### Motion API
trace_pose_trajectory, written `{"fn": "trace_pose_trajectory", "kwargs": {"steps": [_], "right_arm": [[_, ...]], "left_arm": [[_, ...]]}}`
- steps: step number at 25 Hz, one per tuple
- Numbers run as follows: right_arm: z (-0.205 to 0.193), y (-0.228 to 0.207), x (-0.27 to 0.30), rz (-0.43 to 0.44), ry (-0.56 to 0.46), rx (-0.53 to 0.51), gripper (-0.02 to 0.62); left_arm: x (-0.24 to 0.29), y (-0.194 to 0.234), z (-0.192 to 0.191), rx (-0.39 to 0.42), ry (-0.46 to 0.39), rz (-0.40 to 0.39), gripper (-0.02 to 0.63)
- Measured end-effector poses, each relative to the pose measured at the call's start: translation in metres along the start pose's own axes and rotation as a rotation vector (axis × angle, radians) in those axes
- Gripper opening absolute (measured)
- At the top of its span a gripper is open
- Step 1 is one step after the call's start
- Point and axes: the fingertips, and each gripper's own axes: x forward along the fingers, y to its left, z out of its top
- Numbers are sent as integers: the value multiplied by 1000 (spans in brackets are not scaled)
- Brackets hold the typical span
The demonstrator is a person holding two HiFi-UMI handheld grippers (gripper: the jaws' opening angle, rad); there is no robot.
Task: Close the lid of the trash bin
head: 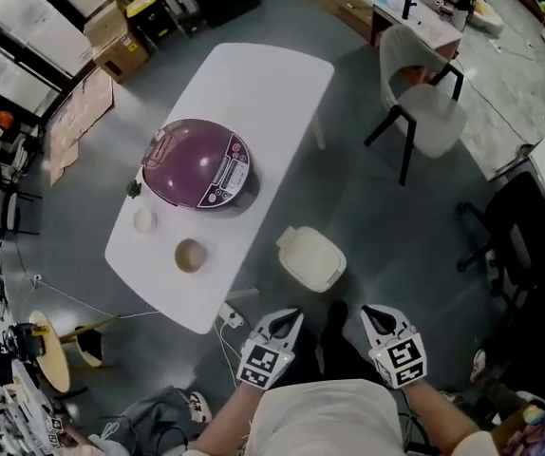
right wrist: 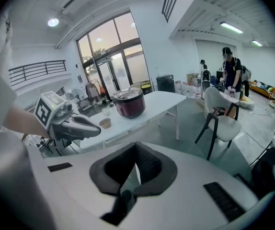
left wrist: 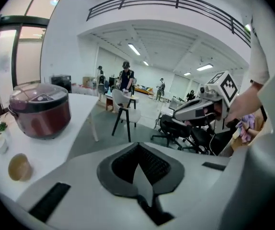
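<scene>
The trash bin [head: 311, 258] is a small white bin on the grey floor beside the table's near corner. Its lid lies flat on top. Both grippers are held close to my body, well above the bin and apart from it. My left gripper [head: 290, 319] is shut with nothing between its jaws, and its pads [left wrist: 149, 166] meet along a seam. My right gripper [head: 370, 313] is also shut and empty, pads [right wrist: 147, 164] together. Each gripper view shows the other gripper: the right gripper [left wrist: 200, 110] and the left gripper [right wrist: 75, 126]. The bin is not visible in either gripper view.
A white table [head: 253, 84] carries a purple rice cooker [head: 199, 164], a cup [head: 190, 256] and a small white dish [head: 143, 220]. A white chair [head: 424, 93] stands at the back right, a black office chair [head: 524, 245] at right. A power strip [head: 232, 316] lies near the bin.
</scene>
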Motion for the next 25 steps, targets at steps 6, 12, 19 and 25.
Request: {"fn": "trace_pose_trajectory", "kwargs": {"steps": [6,12,19,25], "right_arm": [[42,57,-30,-20,-75,-40,12],[80,104,-50,-51,-144,-76,12],[117,133,-61,-74,-234,-104,12],[136,139,-59,-89,-258,-123,12]], "left_arm": [[-98,11,23,-30,-134,63,15],[-182,24,46,-37,-232,106,15],[-230,42,47,-24,-288,138,15],[-241,55,46,-35,-312,153,15]]}}
